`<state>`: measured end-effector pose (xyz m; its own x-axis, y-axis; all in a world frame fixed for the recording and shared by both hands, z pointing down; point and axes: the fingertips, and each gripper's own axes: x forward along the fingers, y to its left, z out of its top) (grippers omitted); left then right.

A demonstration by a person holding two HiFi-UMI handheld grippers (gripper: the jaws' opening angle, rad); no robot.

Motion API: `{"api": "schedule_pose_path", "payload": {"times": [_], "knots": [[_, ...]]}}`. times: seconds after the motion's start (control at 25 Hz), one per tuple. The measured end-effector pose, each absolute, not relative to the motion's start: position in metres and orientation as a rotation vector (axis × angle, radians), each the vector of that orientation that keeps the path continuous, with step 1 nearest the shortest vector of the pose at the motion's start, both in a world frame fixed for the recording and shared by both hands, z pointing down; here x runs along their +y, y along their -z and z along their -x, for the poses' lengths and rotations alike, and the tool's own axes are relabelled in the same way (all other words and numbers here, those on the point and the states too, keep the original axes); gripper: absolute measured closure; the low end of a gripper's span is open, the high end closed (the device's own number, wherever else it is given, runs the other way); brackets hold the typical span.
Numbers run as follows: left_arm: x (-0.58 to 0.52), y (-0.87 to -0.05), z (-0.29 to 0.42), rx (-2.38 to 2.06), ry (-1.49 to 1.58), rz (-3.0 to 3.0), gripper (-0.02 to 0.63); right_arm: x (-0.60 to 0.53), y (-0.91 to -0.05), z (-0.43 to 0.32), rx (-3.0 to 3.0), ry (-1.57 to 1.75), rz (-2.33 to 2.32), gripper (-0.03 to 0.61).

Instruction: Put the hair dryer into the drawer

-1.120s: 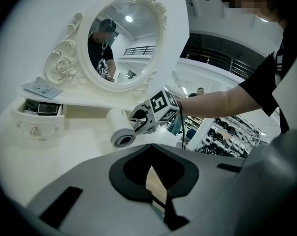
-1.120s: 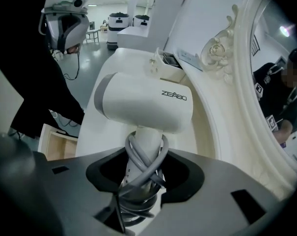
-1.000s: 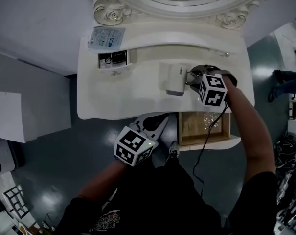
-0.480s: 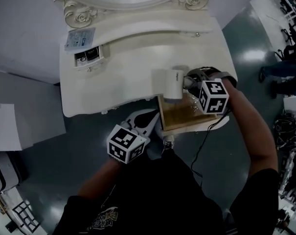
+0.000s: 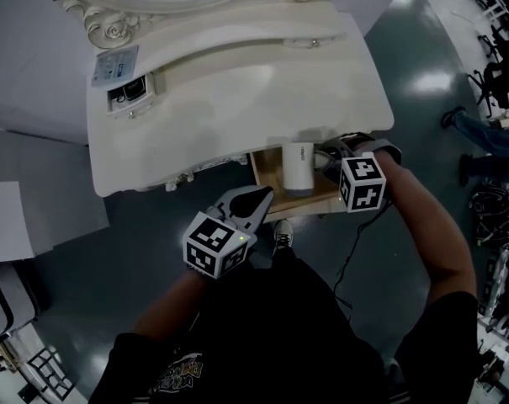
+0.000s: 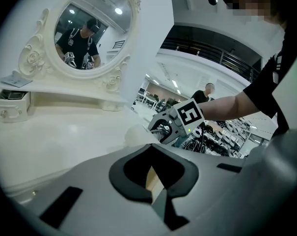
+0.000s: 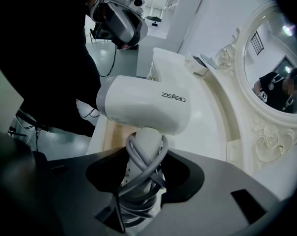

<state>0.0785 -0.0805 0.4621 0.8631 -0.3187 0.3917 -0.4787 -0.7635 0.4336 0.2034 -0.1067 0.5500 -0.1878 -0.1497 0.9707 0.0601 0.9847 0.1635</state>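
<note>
The white hair dryer [image 5: 299, 168] [image 7: 148, 104] hangs nozzle-down over the open wooden drawer [image 5: 266, 173] [image 7: 114, 136] at the front of the white vanity table [image 5: 229, 99]. My right gripper [image 5: 326, 160] [image 7: 138, 181] is shut on its handle, which has the grey cord wound round it. The cord [image 5: 348, 255] trails down toward the floor. My left gripper [image 5: 267, 196] [image 6: 153, 178] hovers by the drawer's left front corner, jaws together with nothing in them.
An oval mirror [image 6: 92, 31] stands at the back of the table. A small open box with dark items [image 5: 128, 93] and a flat packet [image 5: 115, 64] sit at the table's back left. A grey cabinet [image 5: 35, 183] stands on the left.
My right gripper has carried the hair dryer off the table top toward me, to above the open drawer. The left gripper stays near the drawer's front left.
</note>
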Motion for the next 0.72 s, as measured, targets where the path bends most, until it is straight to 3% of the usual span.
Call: {"api": "schedule_pose_path", "payload": {"times": [0.72], "knots": [[-0.074, -0.483, -0.084, -0.689, -0.489, -2.401, 0.611, -0.075, -0.644, -0.207, -1.779, 0.096, 0.101, 0.367]]}}
